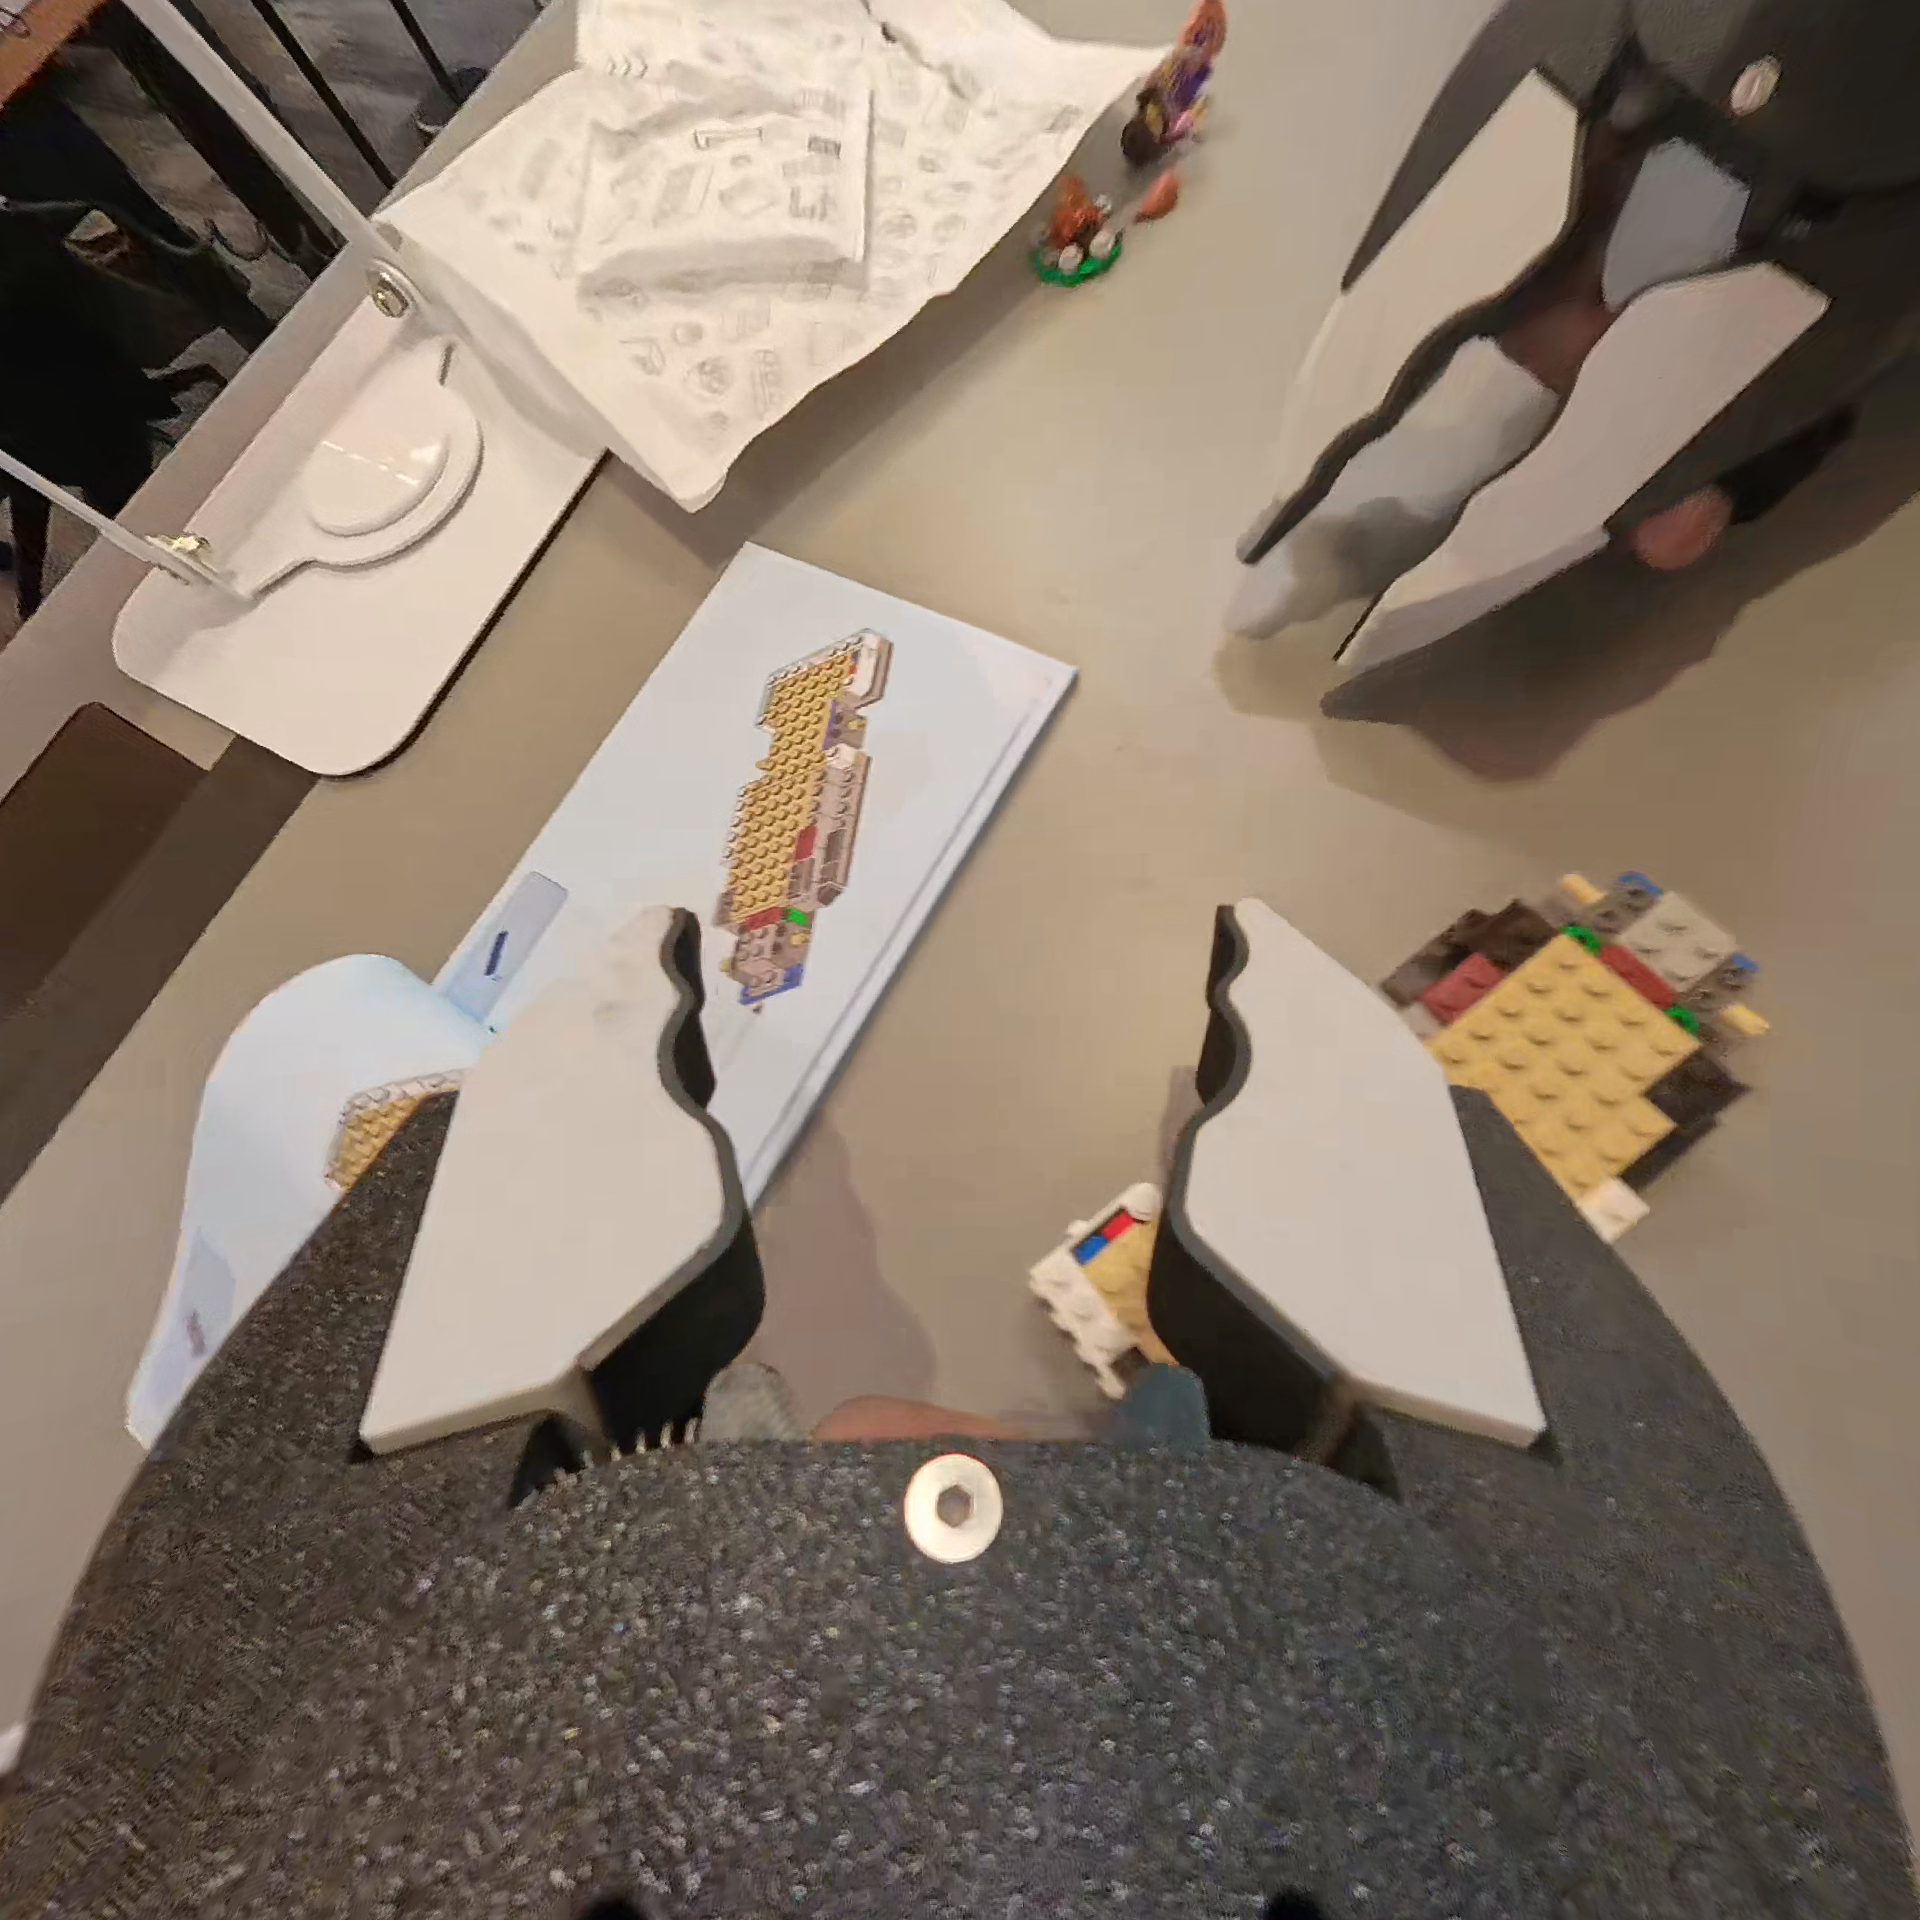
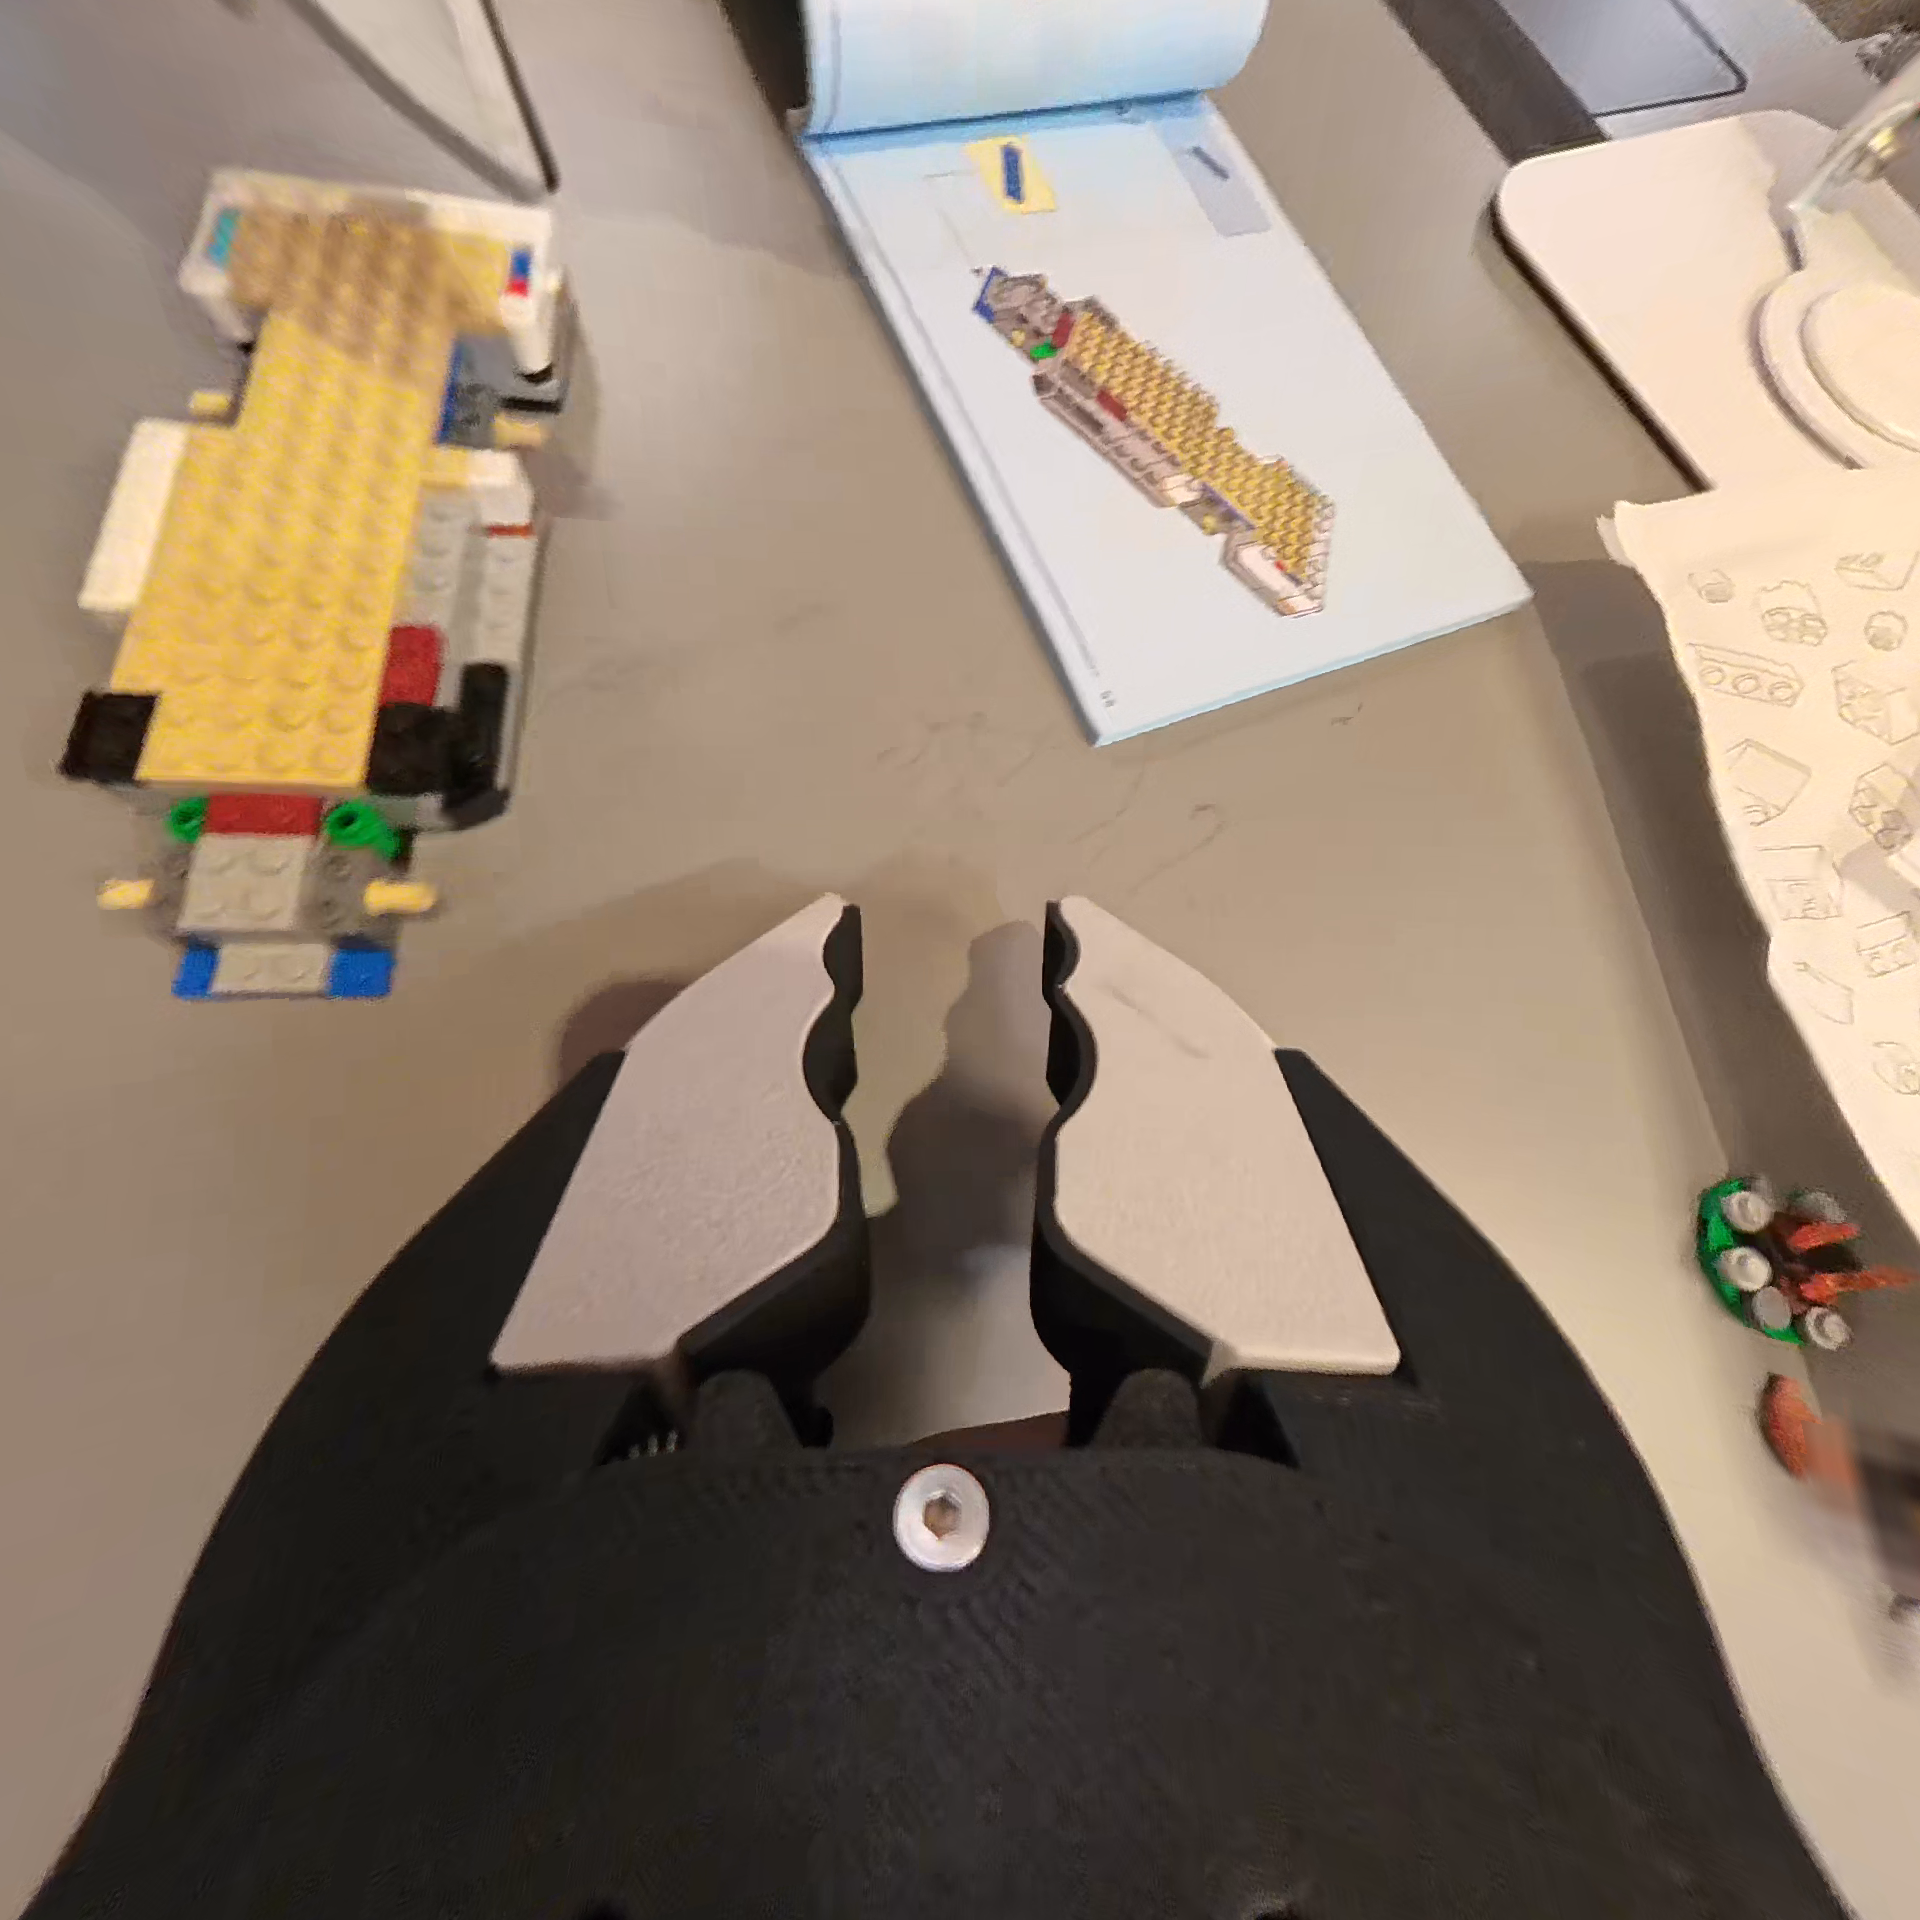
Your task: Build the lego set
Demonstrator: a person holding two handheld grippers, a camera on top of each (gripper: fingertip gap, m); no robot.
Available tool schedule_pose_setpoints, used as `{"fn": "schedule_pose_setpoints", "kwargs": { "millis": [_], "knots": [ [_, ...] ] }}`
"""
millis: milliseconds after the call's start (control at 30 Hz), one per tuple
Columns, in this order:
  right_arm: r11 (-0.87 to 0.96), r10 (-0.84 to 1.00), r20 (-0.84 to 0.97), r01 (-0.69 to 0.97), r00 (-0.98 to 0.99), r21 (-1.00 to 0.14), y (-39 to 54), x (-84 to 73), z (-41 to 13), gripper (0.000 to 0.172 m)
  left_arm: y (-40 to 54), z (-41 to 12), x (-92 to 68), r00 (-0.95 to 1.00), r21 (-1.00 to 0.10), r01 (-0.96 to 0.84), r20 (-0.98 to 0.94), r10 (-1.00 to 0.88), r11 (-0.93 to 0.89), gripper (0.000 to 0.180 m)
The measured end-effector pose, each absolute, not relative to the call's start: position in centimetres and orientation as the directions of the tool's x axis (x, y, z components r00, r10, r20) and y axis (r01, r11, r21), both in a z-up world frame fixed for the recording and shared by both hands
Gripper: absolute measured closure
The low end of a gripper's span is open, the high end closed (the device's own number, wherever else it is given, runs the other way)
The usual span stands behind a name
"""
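My left gripper [image 1: 956, 925] is wide open and holds nothing, above the beige table [image 1: 1143, 582]. An open light-blue instruction booklet [image 1: 883, 748] lies just ahead of it. A long brick model with a tan studded top [image 1: 1558, 1029] lies to its right, partly hidden by my right finger. My right gripper [image 2: 951, 914] is open with a narrower gap and holds nothing, over bare table. The brick model [image 2: 301, 561] lies to its left and the booklet [image 2: 1195, 416] ahead on the right. The right gripper also shows in the left wrist view [image 1: 1309, 613], at the upper right.
A white flat stand base [image 1: 343, 540] with a thin pole sits at the table's left edge. A crumpled white sheet with line drawings [image 1: 748, 208] lies at the back. Small brick figures on a green base [image 2: 1766, 1273] and loose orange pieces stand near the sheet [image 2: 1808, 790].
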State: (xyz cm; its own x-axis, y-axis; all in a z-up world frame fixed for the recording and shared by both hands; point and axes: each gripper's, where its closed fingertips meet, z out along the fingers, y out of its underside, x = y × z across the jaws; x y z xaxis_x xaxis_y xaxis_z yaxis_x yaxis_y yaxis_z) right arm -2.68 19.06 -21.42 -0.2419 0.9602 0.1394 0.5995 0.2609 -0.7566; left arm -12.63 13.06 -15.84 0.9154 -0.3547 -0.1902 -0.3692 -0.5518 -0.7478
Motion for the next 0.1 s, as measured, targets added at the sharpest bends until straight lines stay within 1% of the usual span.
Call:
{"fn": "schedule_pose_setpoints", "kwargs": {
  "millis": [33, 100],
  "knots": [
    [0.254, 0.963, 0.143, 0.596, -0.227, -0.762, 19.7, -3.3, -21.2, 0.138, 13.5, -15.9, -13.1, 0.907, -0.730, -0.392, -0.205, -0.368, -0.559, 0.087],
    [0.225, 0.972, 0.133, 0.588, -0.196, -0.777, 20.9, -4.6, -20.8, 0.137, 14.3, -15.9, -13.8, 0.885, -0.697, -0.438, -0.223, -0.408, -0.569, 0.085]
  ]
}}
